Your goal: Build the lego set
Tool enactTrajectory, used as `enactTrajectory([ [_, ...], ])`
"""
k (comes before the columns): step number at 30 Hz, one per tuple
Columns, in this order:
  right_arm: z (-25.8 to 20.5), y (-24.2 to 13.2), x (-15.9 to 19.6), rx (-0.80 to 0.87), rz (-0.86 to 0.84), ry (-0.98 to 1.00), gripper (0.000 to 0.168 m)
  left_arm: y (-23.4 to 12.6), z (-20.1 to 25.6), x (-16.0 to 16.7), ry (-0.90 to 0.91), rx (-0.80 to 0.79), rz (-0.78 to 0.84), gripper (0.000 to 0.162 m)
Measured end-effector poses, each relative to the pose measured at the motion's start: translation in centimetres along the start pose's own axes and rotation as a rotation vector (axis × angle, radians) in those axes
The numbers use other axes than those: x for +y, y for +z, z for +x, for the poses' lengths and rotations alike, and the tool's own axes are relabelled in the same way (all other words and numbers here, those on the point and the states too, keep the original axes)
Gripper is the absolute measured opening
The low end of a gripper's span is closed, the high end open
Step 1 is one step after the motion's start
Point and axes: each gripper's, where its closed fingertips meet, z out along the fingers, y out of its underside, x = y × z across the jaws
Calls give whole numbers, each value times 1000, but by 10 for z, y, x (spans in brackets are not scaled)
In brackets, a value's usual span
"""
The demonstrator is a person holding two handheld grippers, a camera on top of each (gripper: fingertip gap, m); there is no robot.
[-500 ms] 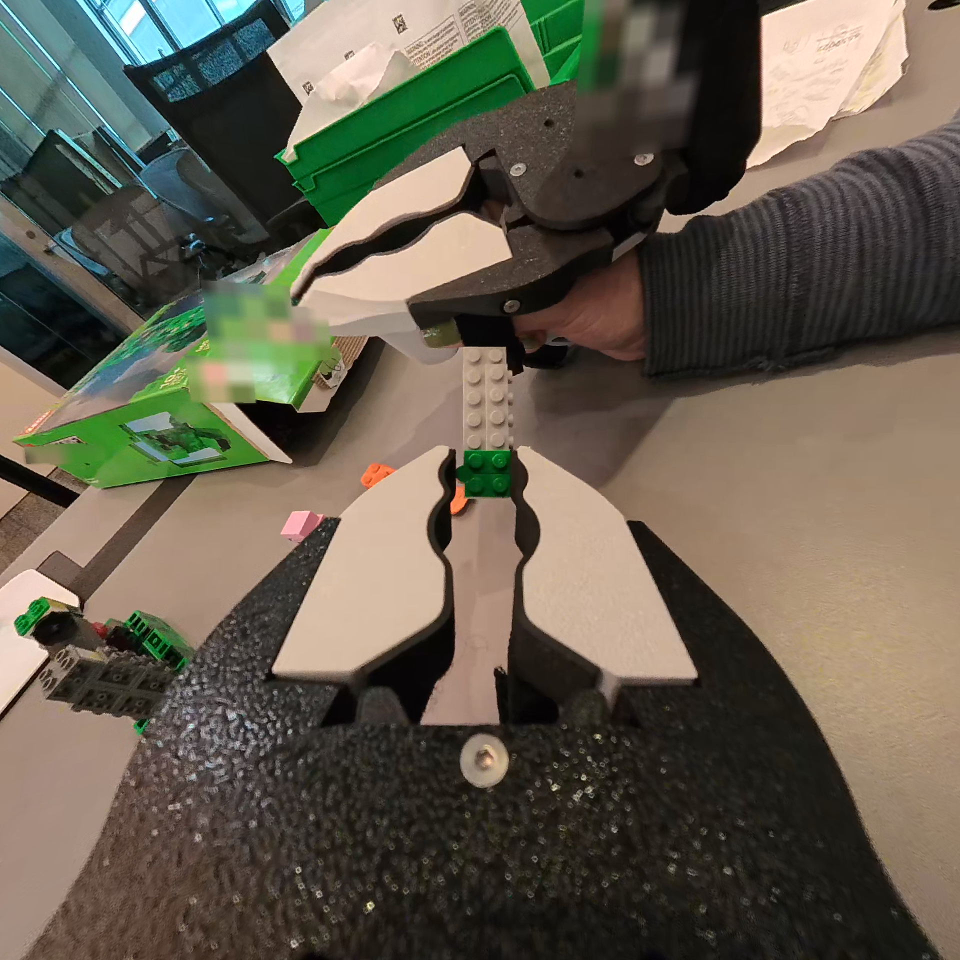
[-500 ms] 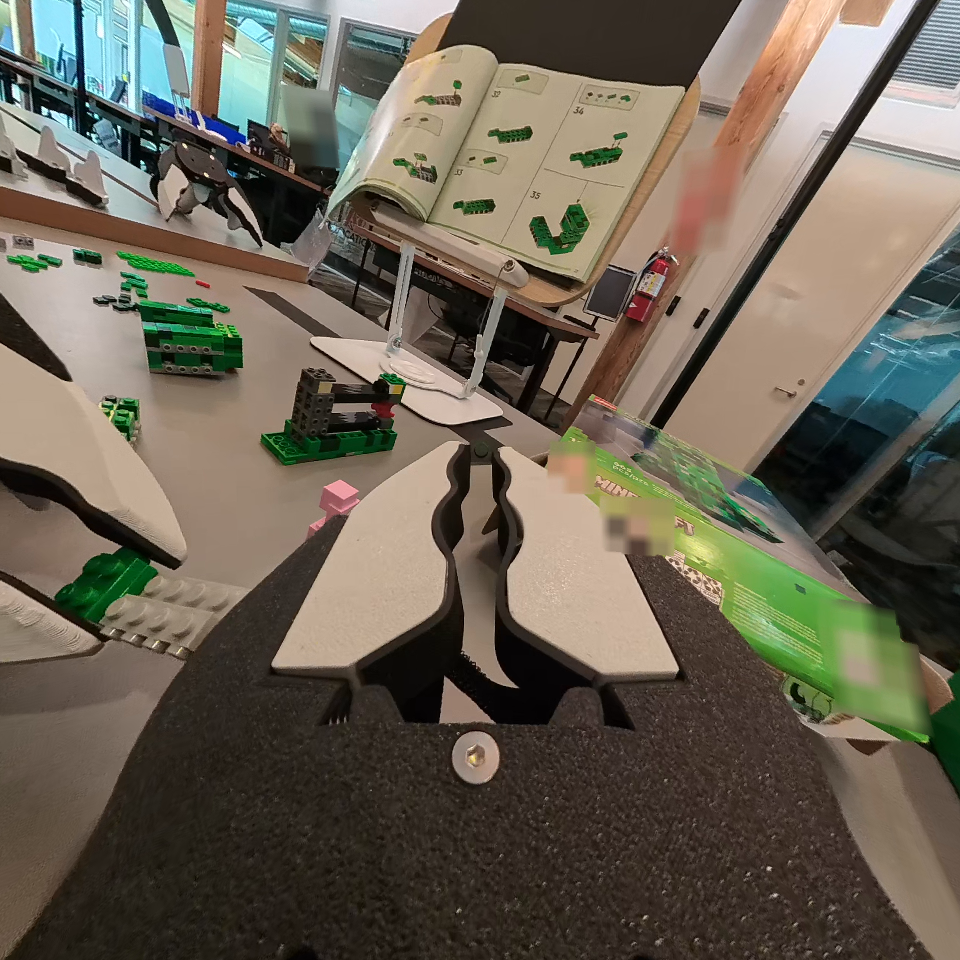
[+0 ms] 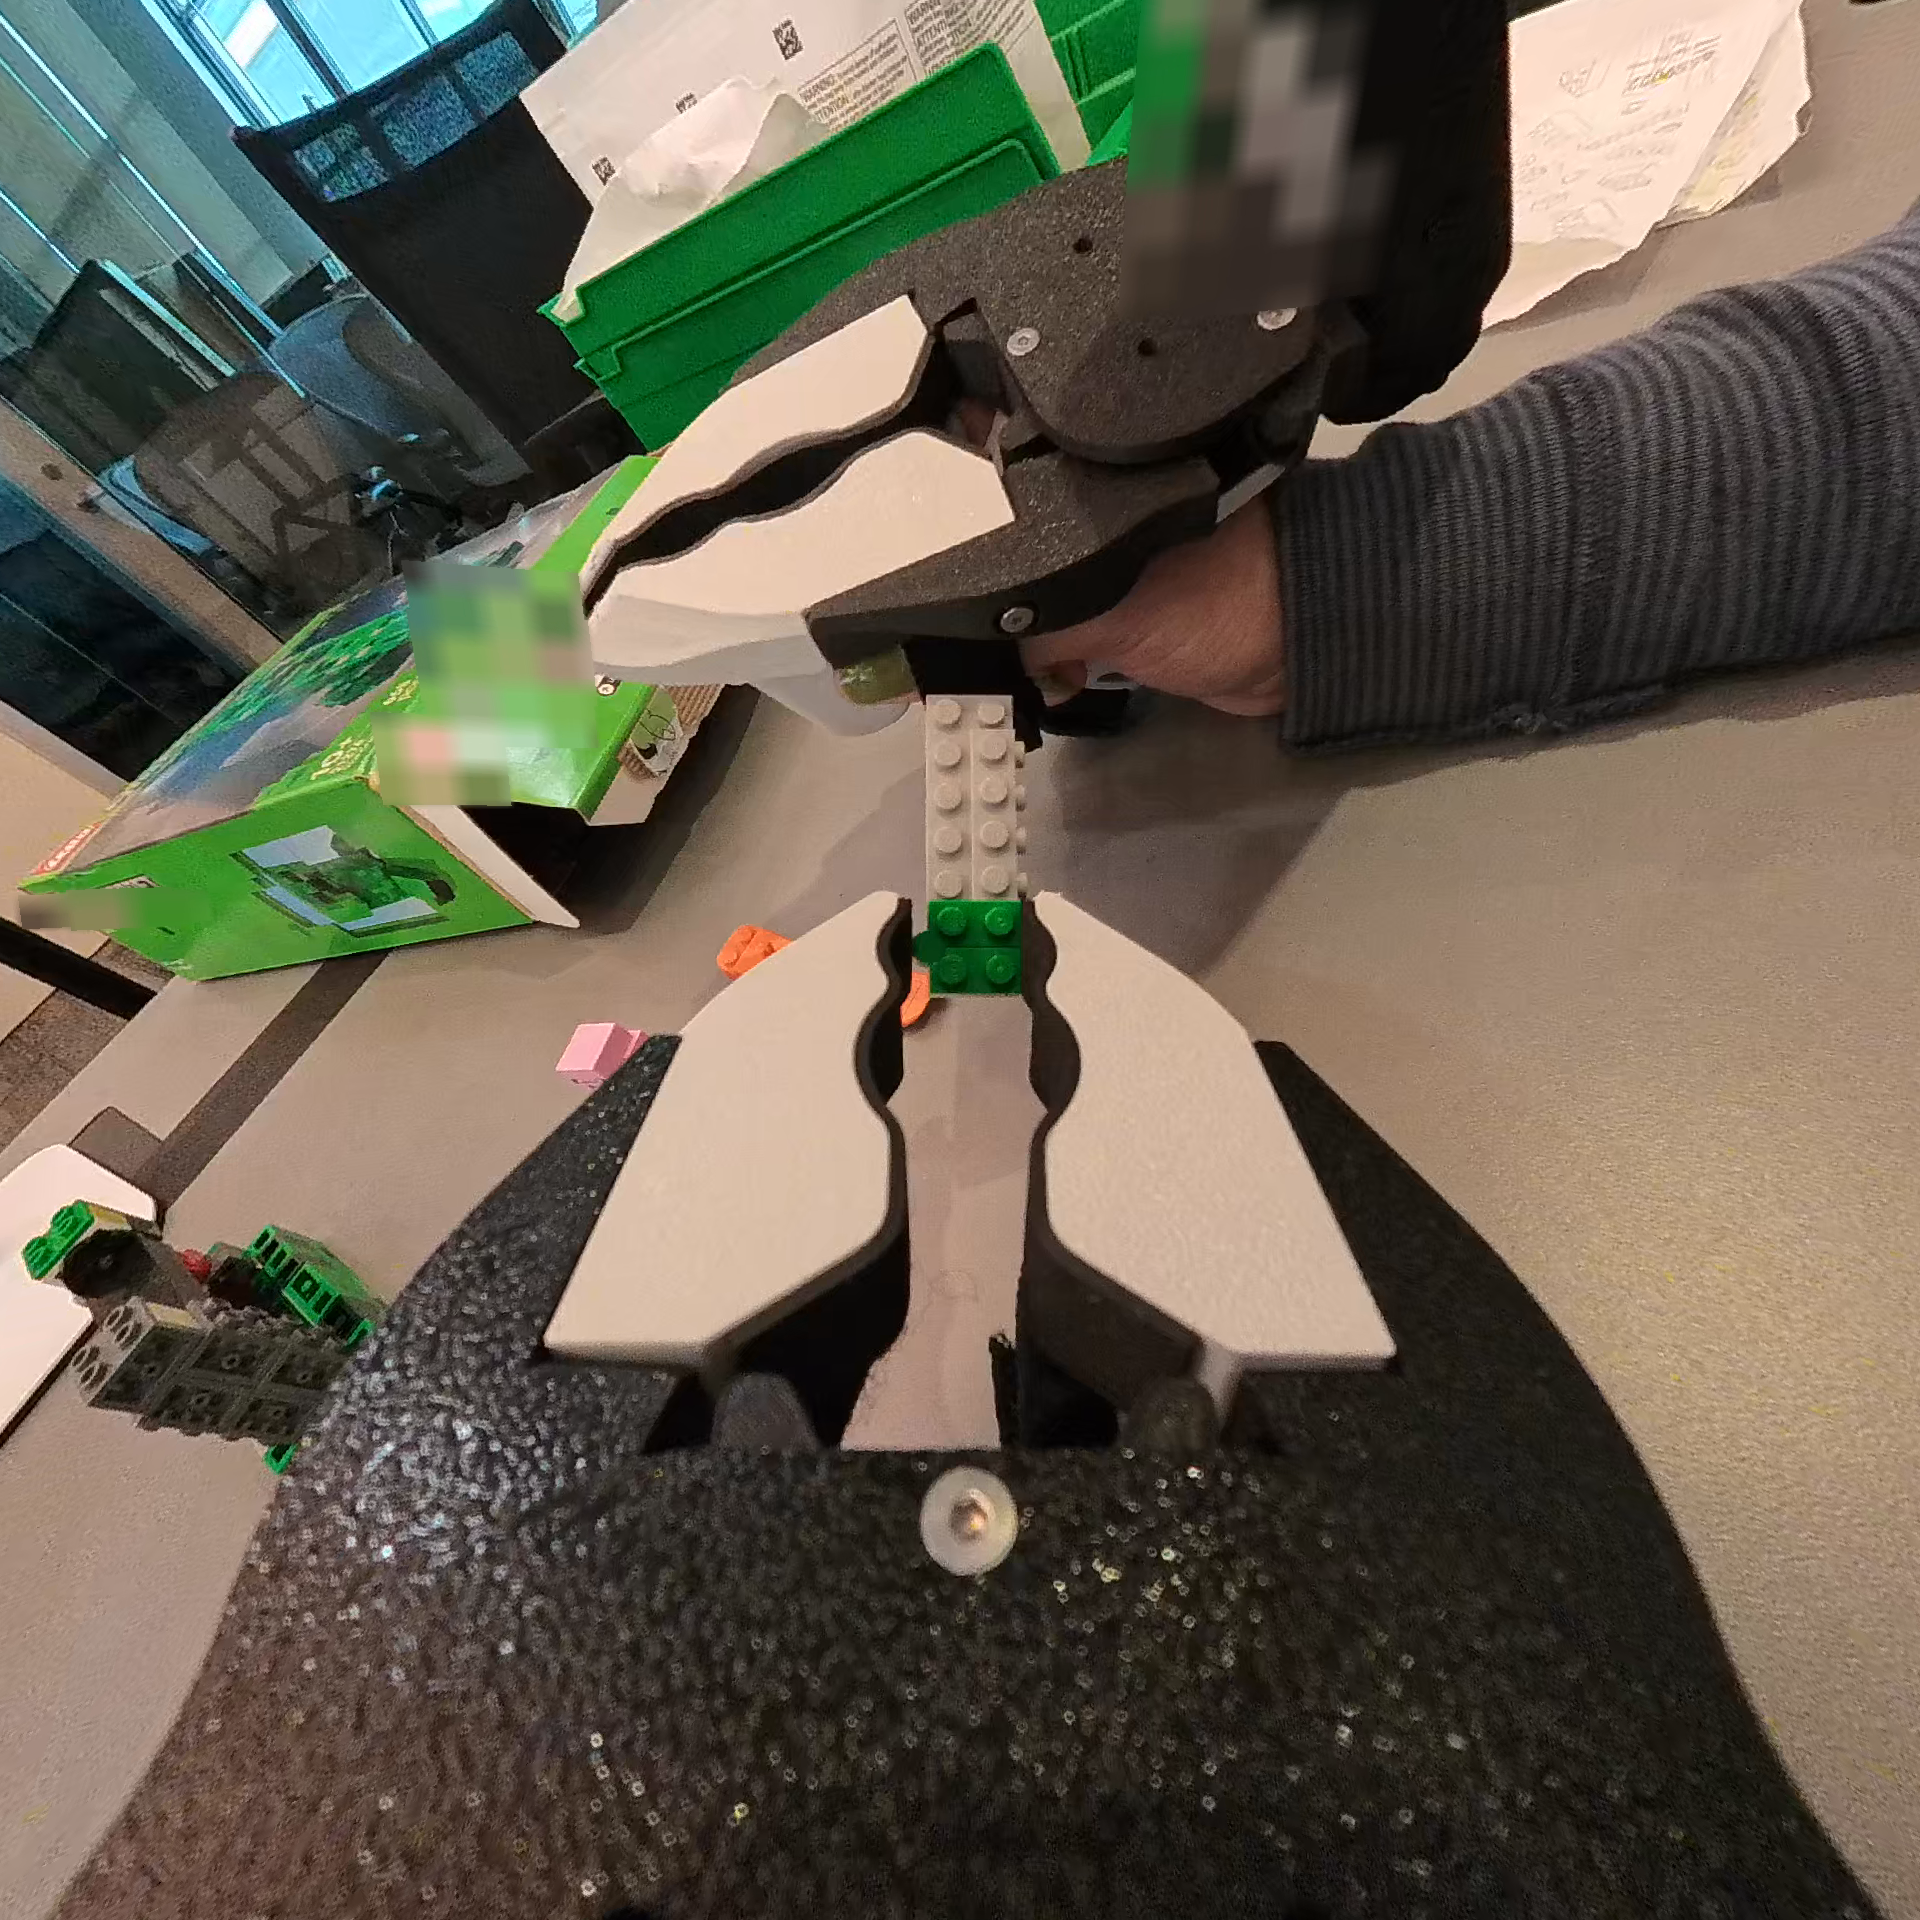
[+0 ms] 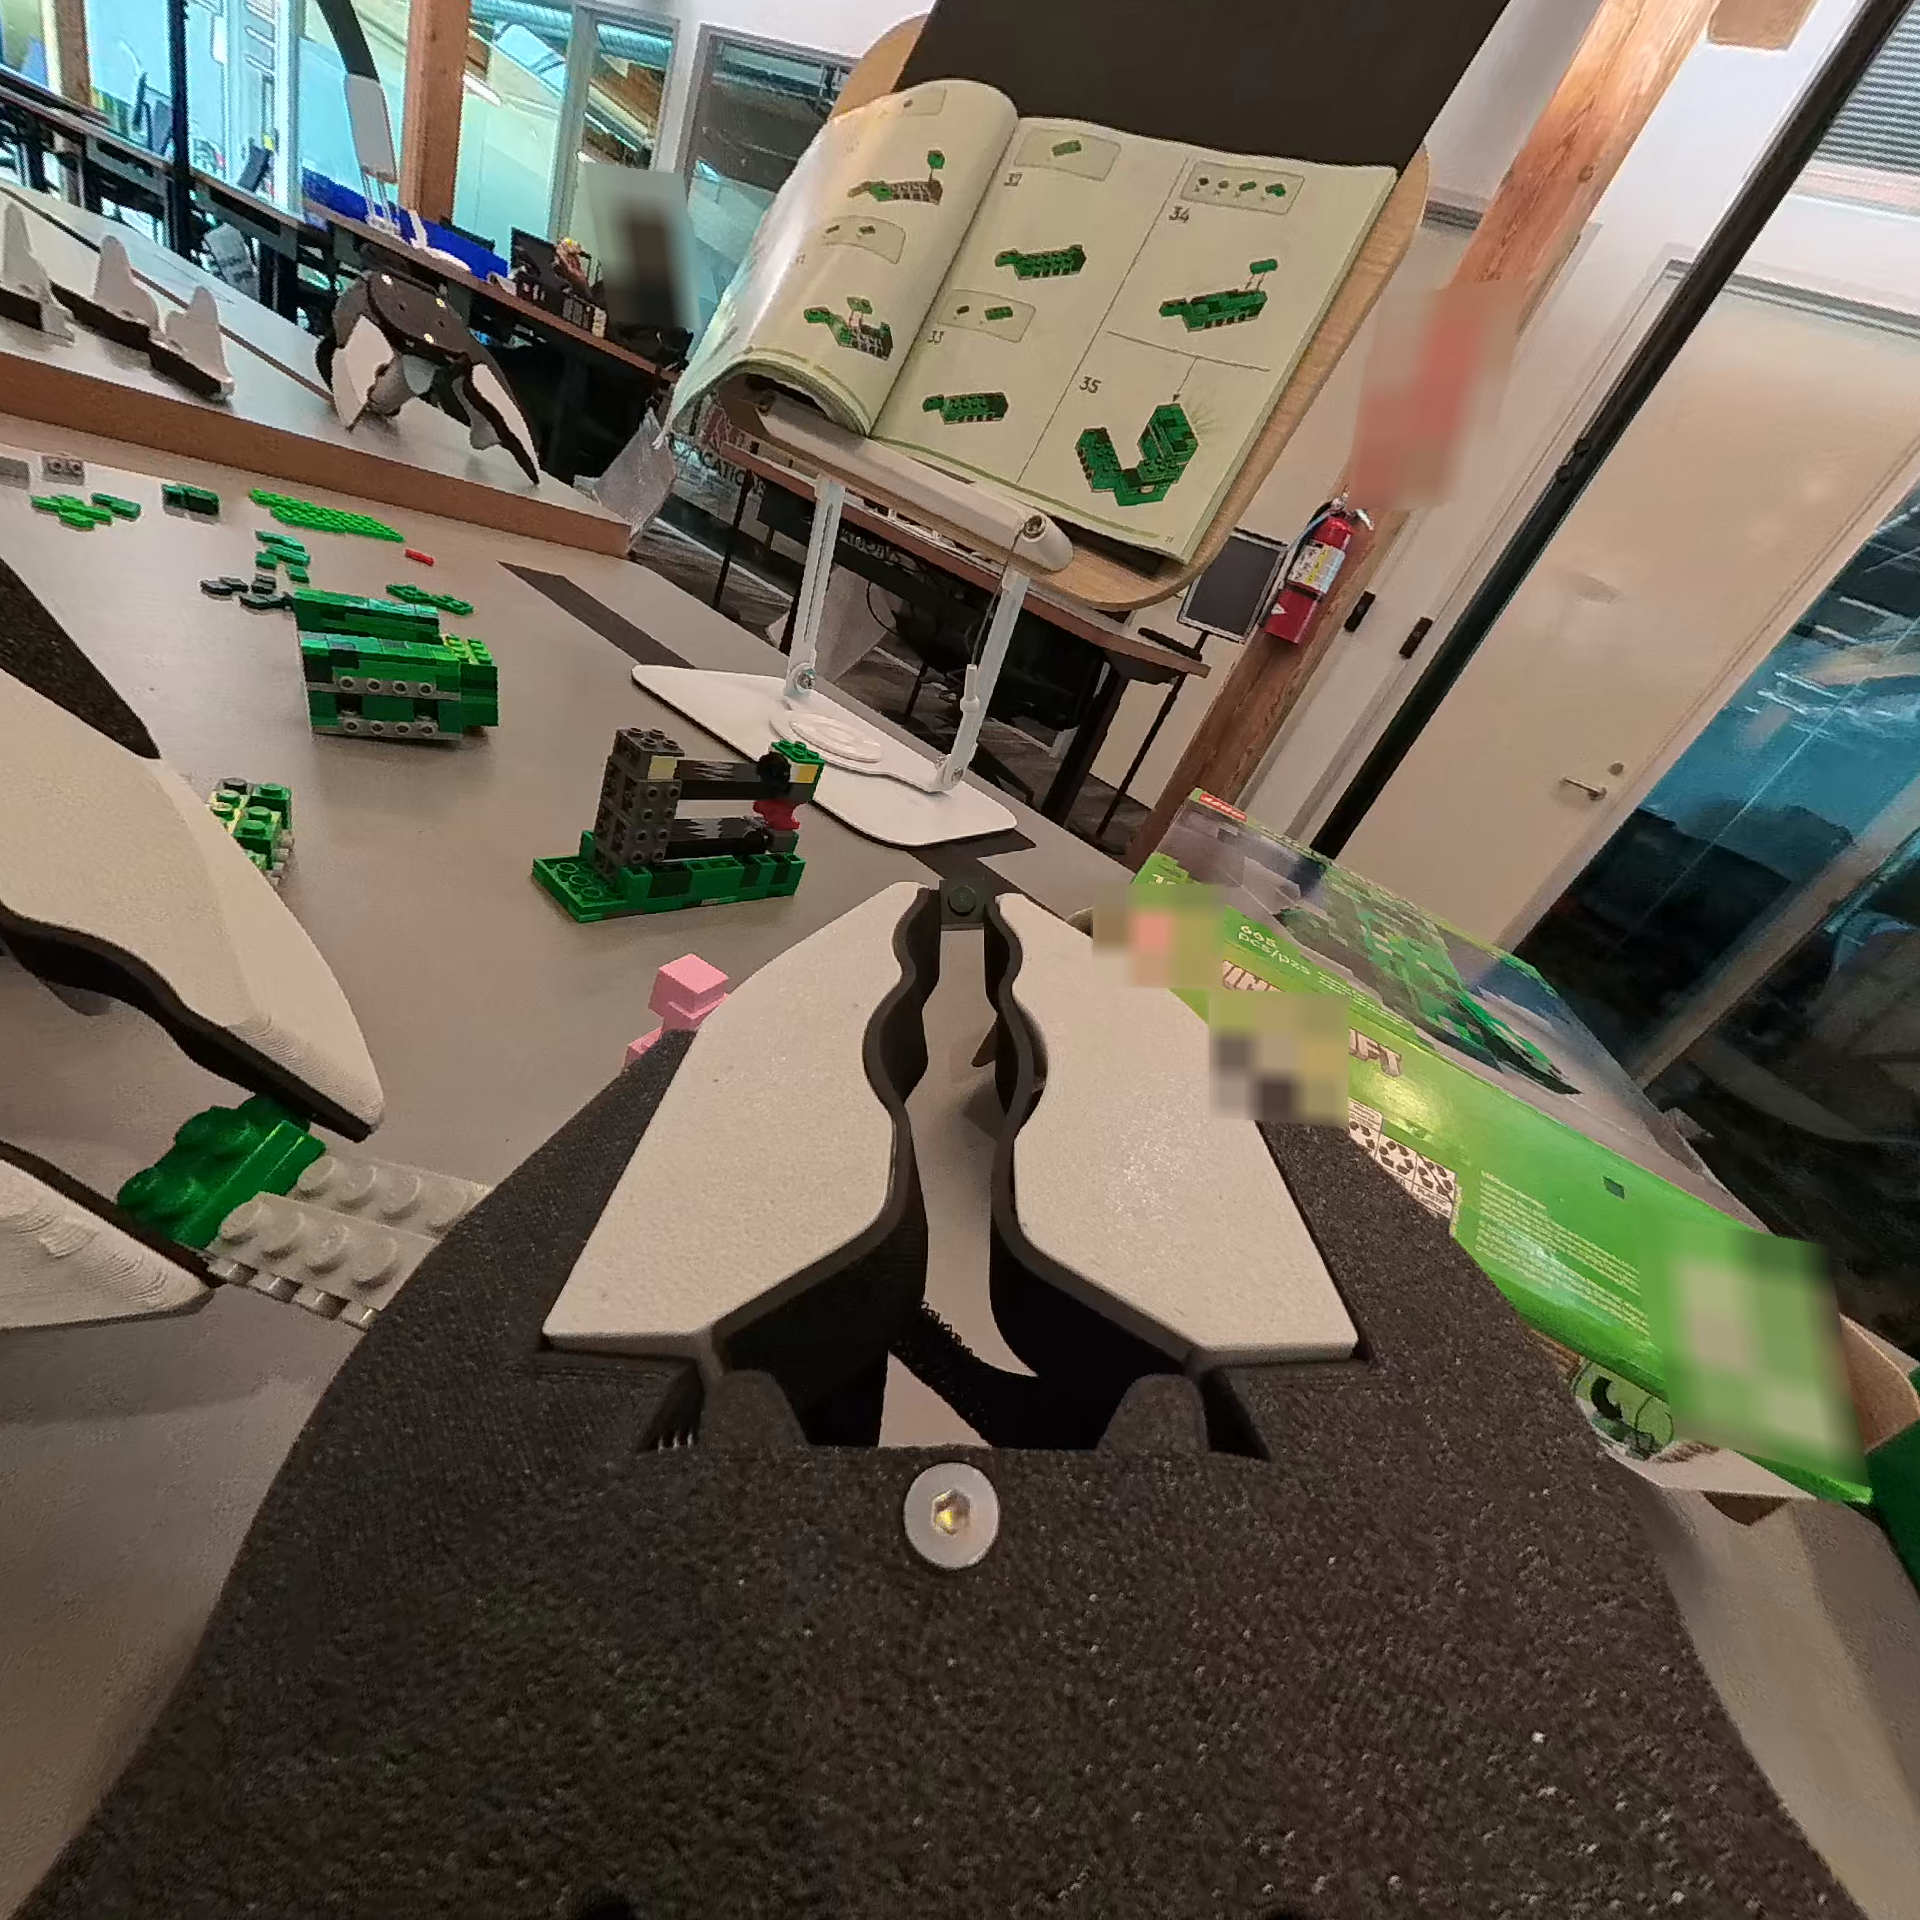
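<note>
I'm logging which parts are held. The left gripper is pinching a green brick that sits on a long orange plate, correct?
Not quite: the plate is light grey, not orange, as the left wrist view shows. The left gripper does pinch the green brick sitting on it.

A red fire extinguisher [image 4: 1311,574] is mounted on a wooden post [image 4: 1475,343] at two o'clock. White papers [image 3: 1642,135] are seen on the grey table [image 3: 1507,1039] at one o'clock, and a door [image 4: 1621,665] at three o'clock.
</note>
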Motion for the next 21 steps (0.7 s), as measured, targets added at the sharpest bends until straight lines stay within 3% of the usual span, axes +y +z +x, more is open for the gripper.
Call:
enactTrajectory([
  [7, -4, -2, 1, -57, -8, 17, 8, -3, 1, 2, -37, 29, -13, 19],
  [15, -45, -28, 4, -512, -71, 134, 7, -22, -3, 16, -125, 100, -113, 19],
  [21, -62, -41, 14, -779, -136, 144, 7, -15, -22, 26, -157, 127, -253, 19],
])
